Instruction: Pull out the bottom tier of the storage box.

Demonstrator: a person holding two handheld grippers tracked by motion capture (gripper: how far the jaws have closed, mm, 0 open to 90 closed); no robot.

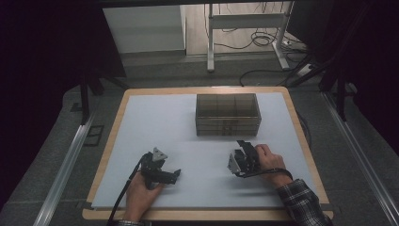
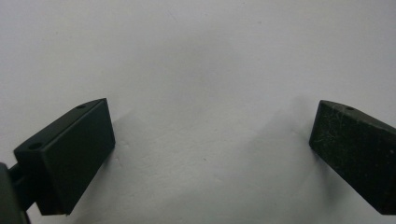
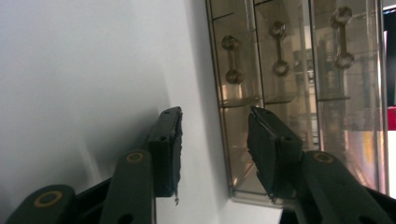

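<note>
1. On the table [image 1: 207,150], at twelve o'clock from the two hands, stands a smoky clear box [image 1: 227,114], a small cabinet of three drawers side by side. It sits square on the pale mat [image 1: 155,122], apparently placed with its drawer fronts toward the person so they can be reached.

2. Right gripper [image 1: 243,151]: at five o'clock of the box, near its front right corner but apart from it. The hand [image 1: 268,157] holds it rolled on its side, so the right gripper view shows the box [image 3: 299,93] turned on end, with three dumbbell-shaped handles [image 3: 232,59] in a row. Jaws stand partly apart with nothing between them; one lines up before the box's corner, the other over bare mat. Likely reason for the tilt: to bring the jaws across a handle or edge of the nearest drawer.

3. Left gripper [image 1: 164,175]: at seven o'clock of the box, well apart from it, low near the table's front edge. The left hand [image 1: 141,195] rests it with its tips pointing toward three o'clock. Jaws stand wide apart over bare mat [image 2: 201,70], holding nothing. It looks parked, out of the right hand's way.

4. Work in hand, as judged: approach to the box, contact not yet made.
</note>
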